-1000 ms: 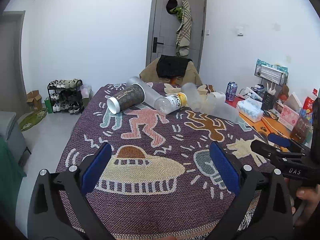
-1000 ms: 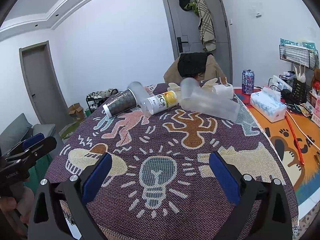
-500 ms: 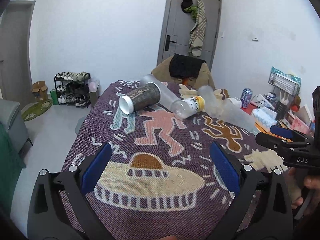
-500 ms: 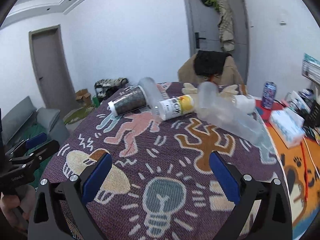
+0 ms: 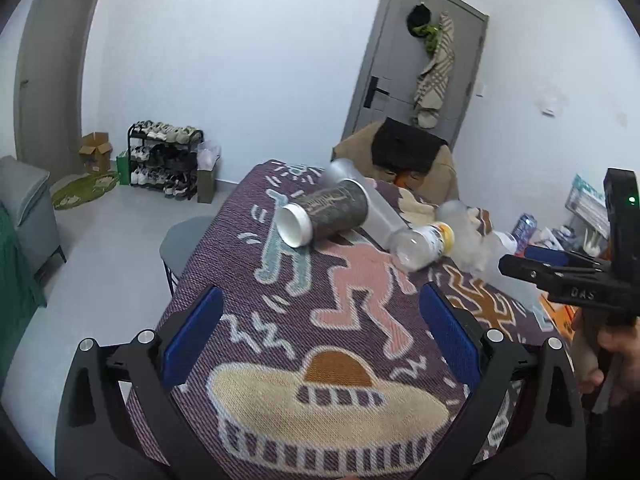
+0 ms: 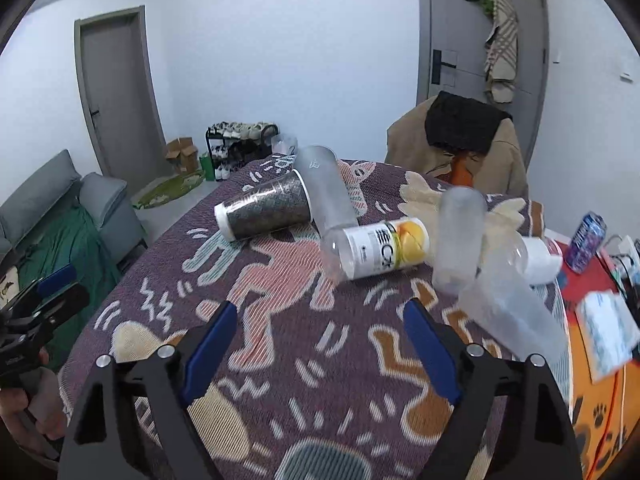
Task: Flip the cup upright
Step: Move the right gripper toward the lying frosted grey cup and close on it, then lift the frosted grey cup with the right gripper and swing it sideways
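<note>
Several cups lie on their sides on a patterned purple cloth (image 5: 280,320). A dark patterned paper cup (image 5: 324,212) (image 6: 266,210) lies at the far left. A frosted tumbler (image 5: 366,204) (image 6: 326,190) lies behind it. A clear cup with a yellow and white label (image 5: 422,242) (image 6: 378,250) lies in the middle. Two more frosted cups (image 6: 458,234) (image 6: 512,316) lie to the right. My left gripper (image 5: 320,328) is open and empty, short of the paper cup. My right gripper (image 6: 320,334) is open and empty, short of the labelled cup.
A chair (image 6: 468,144) draped with clothes stands at the table's far end. A soda can (image 6: 586,242), a tissue pack (image 6: 610,328) and desk clutter sit on the orange mat at right. A shoe rack (image 5: 166,160) and a grey sofa (image 6: 60,208) stand left of the table.
Both grippers have moved forward and left over the cloth toward the cups, so the cups look larger. The right gripper's fingers stand somewhat closer together. The cups have not moved.
</note>
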### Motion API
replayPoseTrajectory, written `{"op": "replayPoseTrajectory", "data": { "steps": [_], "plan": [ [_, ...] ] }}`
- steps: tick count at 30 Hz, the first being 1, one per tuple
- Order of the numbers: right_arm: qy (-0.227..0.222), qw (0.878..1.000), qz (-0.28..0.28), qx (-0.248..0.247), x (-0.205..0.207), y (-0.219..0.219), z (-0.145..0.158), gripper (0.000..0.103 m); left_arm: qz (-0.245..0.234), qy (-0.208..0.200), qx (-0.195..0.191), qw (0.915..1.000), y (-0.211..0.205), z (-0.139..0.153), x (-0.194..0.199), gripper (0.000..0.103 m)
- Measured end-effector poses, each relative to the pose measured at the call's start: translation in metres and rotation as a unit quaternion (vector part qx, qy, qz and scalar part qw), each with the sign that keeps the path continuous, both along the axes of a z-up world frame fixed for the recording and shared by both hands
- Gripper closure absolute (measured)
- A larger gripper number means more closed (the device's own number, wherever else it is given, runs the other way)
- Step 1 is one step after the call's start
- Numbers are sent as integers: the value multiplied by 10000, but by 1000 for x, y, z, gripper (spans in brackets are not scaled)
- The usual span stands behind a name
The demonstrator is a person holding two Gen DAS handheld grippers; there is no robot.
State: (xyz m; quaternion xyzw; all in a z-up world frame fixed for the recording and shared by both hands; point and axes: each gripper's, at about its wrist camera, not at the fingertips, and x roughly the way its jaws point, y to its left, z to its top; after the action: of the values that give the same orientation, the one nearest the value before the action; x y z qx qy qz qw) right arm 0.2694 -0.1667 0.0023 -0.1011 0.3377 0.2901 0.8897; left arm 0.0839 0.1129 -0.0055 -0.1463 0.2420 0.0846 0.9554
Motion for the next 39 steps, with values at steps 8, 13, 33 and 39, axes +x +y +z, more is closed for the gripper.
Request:
{"op": "replayPoseTrajectory", "data": {
  "steps": [8,13,33,39],
  "plan": [
    [233,9986,197,-442,63,43,-5,23,189,78,-211,9996,27,-7,18,6],
    [408,9960,309,-733,97,66,-14,28,312,138,-351,9988,41,-13,34,6],
    [992,9643,783,-2327,199,166,-87,34,791,287,-1117,9902,85,-51,60,6],
    [1140,9555,748,-2617,217,179,-108,45,749,264,-1106,9907,89,-52,56,6]
  ]
}}
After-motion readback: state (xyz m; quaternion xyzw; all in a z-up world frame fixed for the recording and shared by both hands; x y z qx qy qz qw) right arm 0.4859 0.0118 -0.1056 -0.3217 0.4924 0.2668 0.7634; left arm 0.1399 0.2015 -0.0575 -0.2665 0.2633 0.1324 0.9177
